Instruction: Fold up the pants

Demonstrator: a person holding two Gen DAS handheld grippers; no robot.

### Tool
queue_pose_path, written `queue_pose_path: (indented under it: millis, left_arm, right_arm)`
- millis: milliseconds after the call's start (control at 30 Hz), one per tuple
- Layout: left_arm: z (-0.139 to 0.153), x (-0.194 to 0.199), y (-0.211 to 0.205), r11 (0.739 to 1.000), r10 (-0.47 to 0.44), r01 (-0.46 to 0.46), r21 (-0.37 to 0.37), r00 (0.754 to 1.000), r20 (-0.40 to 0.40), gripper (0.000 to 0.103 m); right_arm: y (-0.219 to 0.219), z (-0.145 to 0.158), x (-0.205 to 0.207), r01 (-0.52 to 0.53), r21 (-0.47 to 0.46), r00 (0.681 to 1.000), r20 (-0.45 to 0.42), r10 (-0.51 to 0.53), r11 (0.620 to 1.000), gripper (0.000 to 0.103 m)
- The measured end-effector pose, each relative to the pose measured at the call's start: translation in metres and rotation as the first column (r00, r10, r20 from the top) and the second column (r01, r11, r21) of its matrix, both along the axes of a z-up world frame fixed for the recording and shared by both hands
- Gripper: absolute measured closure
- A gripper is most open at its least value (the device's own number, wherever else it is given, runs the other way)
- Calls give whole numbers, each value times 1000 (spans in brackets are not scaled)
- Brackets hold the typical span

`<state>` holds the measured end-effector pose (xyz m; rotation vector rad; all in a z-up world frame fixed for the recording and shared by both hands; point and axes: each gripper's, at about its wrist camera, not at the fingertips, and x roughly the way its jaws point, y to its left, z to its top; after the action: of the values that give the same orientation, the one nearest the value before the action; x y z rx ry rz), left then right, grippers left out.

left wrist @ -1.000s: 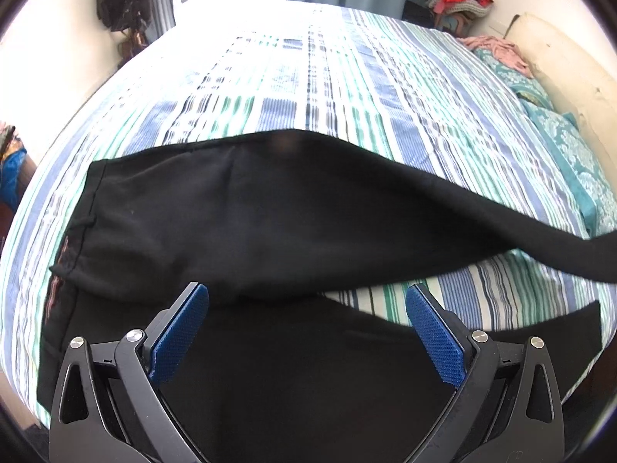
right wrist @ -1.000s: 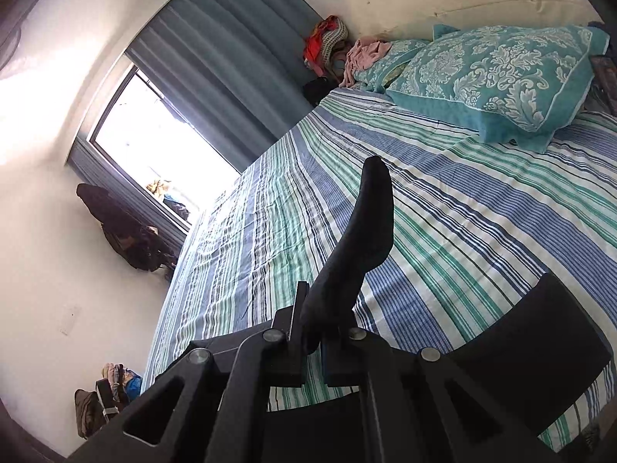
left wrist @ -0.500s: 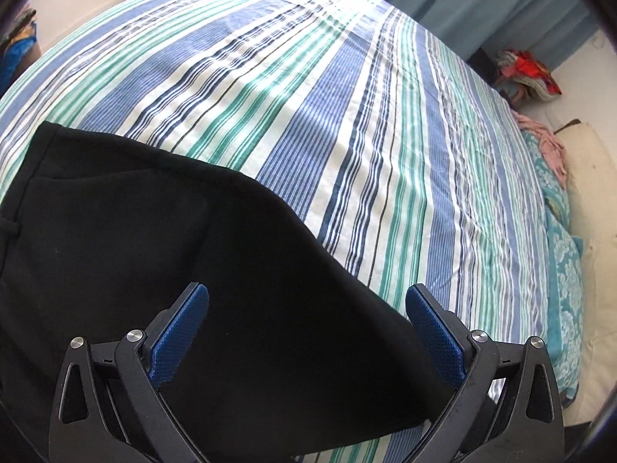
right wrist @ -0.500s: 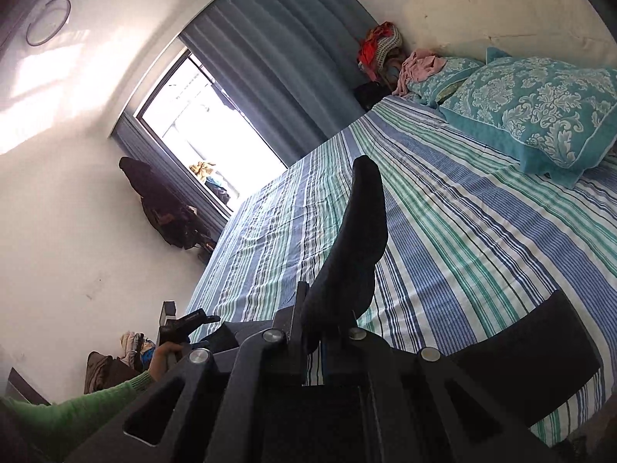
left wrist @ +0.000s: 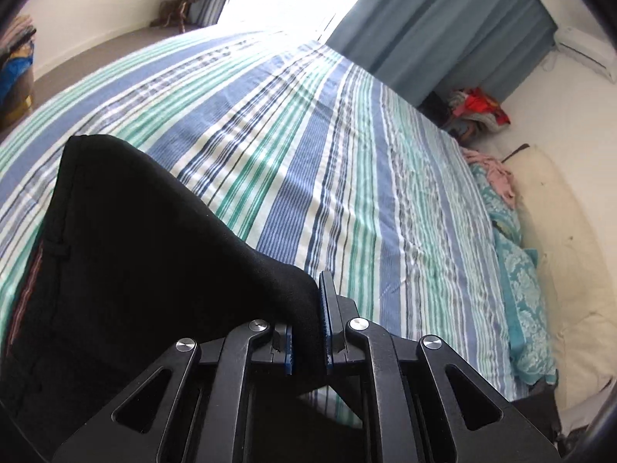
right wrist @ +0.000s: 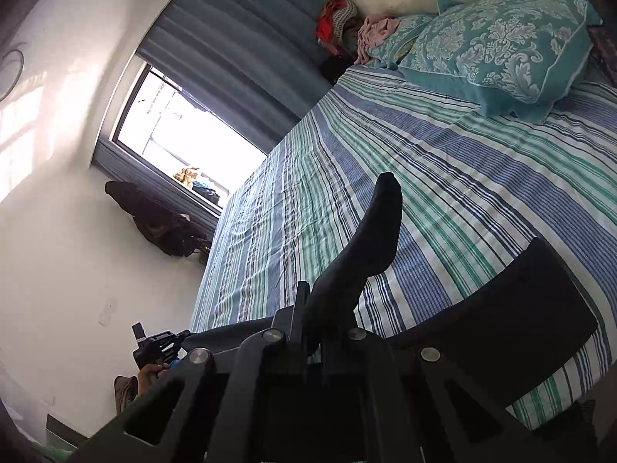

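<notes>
Black pants (left wrist: 127, 254) lie at the near edge of the striped bed, waistband at the left. My left gripper (left wrist: 306, 332) is shut on a bunched fold of the pants, which rises into its blue pads (left wrist: 327, 320). My right gripper (right wrist: 314, 320) is shut on another part of the black pants (right wrist: 366, 243), whose end sticks up past the fingers. A further part of the pants (right wrist: 513, 308) lies on the bed at the lower right. The left gripper also shows in the right wrist view (right wrist: 158, 347), held in a hand at the lower left.
The bed (left wrist: 347, 146) has a blue, green and white striped sheet. Teal patterned pillows (right wrist: 497, 46) lie at its head by a cream headboard (left wrist: 559, 231). A clothes pile (right wrist: 339, 19) sits in the corner under blue curtains (left wrist: 443, 19). A bright window (right wrist: 181, 139) is beyond.
My left gripper, open over the pants before, has shut on a fold of them. The right gripper stays shut on the pants and has shifted slightly.
</notes>
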<state>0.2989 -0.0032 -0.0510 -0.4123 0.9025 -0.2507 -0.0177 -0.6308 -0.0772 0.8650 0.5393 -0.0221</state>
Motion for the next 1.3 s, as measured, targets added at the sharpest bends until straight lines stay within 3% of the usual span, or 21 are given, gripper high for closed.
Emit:
queue_pose_path:
  millis: [100, 233, 333, 467, 567, 767, 900, 1000, 1100, 1200, 1300]
  left_arm:
    - [10, -70, 16, 999, -27, 25, 47, 999, 39, 90]
    - [-41, -135, 25, 994, -50, 59, 97, 995, -87, 90]
    - [-80, -155, 25, 995, -54, 68, 67, 980, -192, 90]
    - [-93, -171, 17, 993, -56, 77, 87, 975, -217, 90]
    - [-99, -174, 18, 993, -52, 75, 86, 968, -246, 90]
    - [-95, -176, 22, 995, -53, 69, 66, 973, -226, 90]
    - [-92, -178, 20, 995, -58, 75, 71, 975, -216, 91]
    - [-86, -183, 15, 991, -90, 107, 76, 976, -200, 92]
    - [-89, -186, 2, 980, -120, 150, 132, 970, -210, 92]
    - [-89, -187, -3, 975, -125, 162, 150, 965, -230, 92]
    - [-88, -187, -3, 973, -127, 166, 157, 964, -233, 92]
  right_arm:
    - [-7, 0, 6, 4, -37, 1000, -27, -5, 999, 98]
    - [-27, -34, -9, 63, -64, 982, -174, -73, 996, 98]
    - [-42, -74, -20, 93, -85, 935, -335, -116, 992, 98]
    - [-52, -108, -33, 113, -84, 877, -460, -139, 990, 98]
    - [-59, -119, -44, 130, -80, 866, -476, -152, 988, 96]
    - [-66, -120, -60, 165, 12, 906, -396, -147, 986, 88]
    - [-74, -125, -66, 225, 52, 899, -395, -187, 973, 89]
    - [-70, -113, -65, 221, -54, 891, -395, -224, 974, 93]
    - [-65, -105, -57, 198, -194, 862, -432, -265, 961, 93]
    - [-69, -112, -56, 224, -213, 824, -479, -301, 951, 93]
    - [-69, -112, -57, 216, -234, 818, -487, -306, 948, 93]
